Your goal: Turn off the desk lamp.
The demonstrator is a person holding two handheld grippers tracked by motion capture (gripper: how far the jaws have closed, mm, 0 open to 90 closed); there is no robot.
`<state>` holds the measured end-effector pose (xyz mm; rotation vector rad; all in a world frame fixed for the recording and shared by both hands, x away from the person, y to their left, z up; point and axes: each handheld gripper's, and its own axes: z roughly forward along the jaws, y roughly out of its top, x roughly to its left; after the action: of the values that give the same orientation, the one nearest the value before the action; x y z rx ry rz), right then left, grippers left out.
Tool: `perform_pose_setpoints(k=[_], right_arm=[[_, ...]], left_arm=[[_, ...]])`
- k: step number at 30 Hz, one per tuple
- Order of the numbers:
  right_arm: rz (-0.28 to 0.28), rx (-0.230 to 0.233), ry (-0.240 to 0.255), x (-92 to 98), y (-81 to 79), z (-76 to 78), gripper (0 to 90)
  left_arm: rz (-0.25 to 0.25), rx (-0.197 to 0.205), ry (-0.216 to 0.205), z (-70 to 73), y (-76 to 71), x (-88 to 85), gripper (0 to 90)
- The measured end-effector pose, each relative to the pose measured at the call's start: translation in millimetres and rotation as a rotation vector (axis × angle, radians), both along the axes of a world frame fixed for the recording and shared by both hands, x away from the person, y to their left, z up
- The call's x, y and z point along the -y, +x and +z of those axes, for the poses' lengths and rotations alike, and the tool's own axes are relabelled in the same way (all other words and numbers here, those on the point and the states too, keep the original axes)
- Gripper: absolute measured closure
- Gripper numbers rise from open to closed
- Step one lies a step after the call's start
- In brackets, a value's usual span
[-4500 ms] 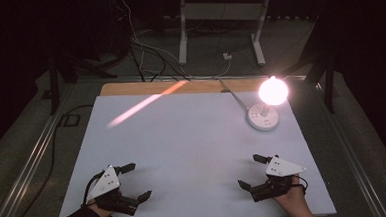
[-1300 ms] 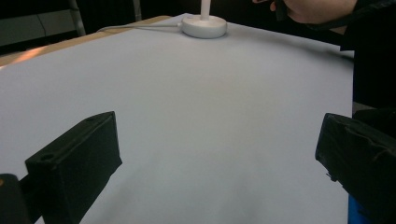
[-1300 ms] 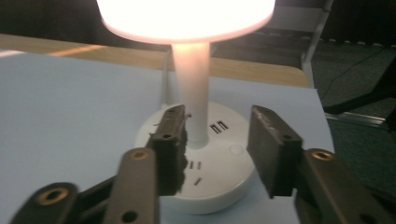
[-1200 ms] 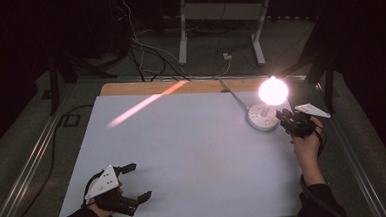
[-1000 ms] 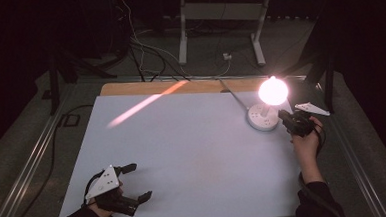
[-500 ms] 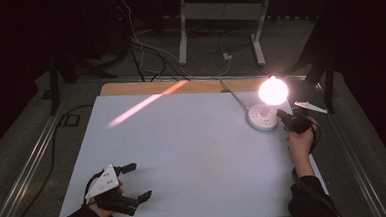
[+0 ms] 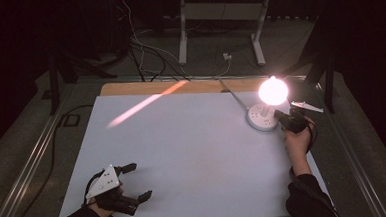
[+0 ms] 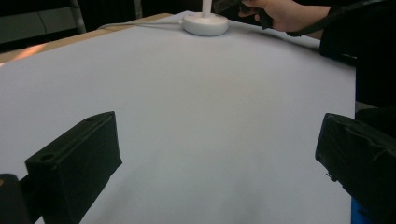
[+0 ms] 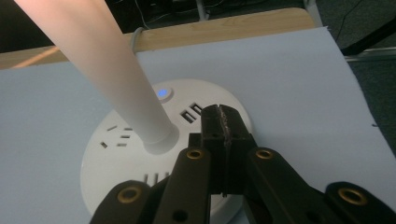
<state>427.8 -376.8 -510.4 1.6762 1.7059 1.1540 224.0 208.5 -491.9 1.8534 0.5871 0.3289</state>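
Lamp base (image 9: 140, 149) front and centre in the right gripper view: a round white disc with socket slots, USB ports and a small blue-lit button (image 9: 162, 93), a pale stem (image 9: 107, 60) rising at a slant from its middle. Right gripper (image 9: 224, 126) has its two black jaws pressed flat together, nothing between them, tips poised over the near edge of that base, just beside the USB ports. From the high view, the right hand (image 7: 297, 142) reaches to the far right corner of the white table (image 7: 194, 163), and the lamp's bulb (image 7: 272, 91) glows bright above the base. Down at the near left corner, the left gripper (image 7: 135, 182) sits low on the table, jaws spread wide apart, bare white surface between them in the left gripper view.
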Motion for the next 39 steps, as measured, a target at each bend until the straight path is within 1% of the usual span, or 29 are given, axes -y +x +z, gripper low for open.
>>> perform_pose_setpoints(k=[4,11,19,25,27,30,32,33,37,39], right_arm=[[-0.004,-0.006,0.017,-0.5,1.7,-0.3,89.9],[-0.008,-0.017,0.012,0.7,3.5,-2.9,89.8],[-0.005,-0.022,0.022,1.5,5.0,-3.1,89.8],[-0.004,-0.021,-0.002,0.1,5.8,-2.8,89.9],[0.001,-0.019,-0.023,-1.0,5.8,-2.6,90.0],[-0.005,-0.009,-0.013,0.0,4.3,-4.3,90.0],[-0.018,-0.03,0.009,2.9,5.2,-3.1,90.0],[-0.018,-0.034,0.01,3.7,5.1,-2.3,90.0],[-0.009,-0.006,0.031,4.6,2.8,5.0,90.0],[-0.002,0.008,0.026,3.4,2.5,10.7,90.0]], left_arm=[[0.0,0.001,0.001,0.3,-0.5,-0.2,0.6],[0.001,0.002,0.001,0.2,-0.2,-0.5,0.6],[0.001,0.001,0.003,0.0,-0.3,-0.4,0.6],[0.0,0.001,0.003,0.0,-0.6,0.0,0.6],[-0.002,0.001,0.003,0.0,-0.7,0.1,0.6],[-0.002,0.002,0.002,0.2,-0.8,0.2,0.6],[-0.002,0.002,0.001,0.3,-0.8,-0.1,0.6],[-0.001,0.002,0.001,0.4,-0.8,-0.3,0.6],[0.001,0.0,0.0,0.0,0.2,-0.5,0.6],[-0.001,0.0,0.0,-0.2,0.2,0.0,0.6]])
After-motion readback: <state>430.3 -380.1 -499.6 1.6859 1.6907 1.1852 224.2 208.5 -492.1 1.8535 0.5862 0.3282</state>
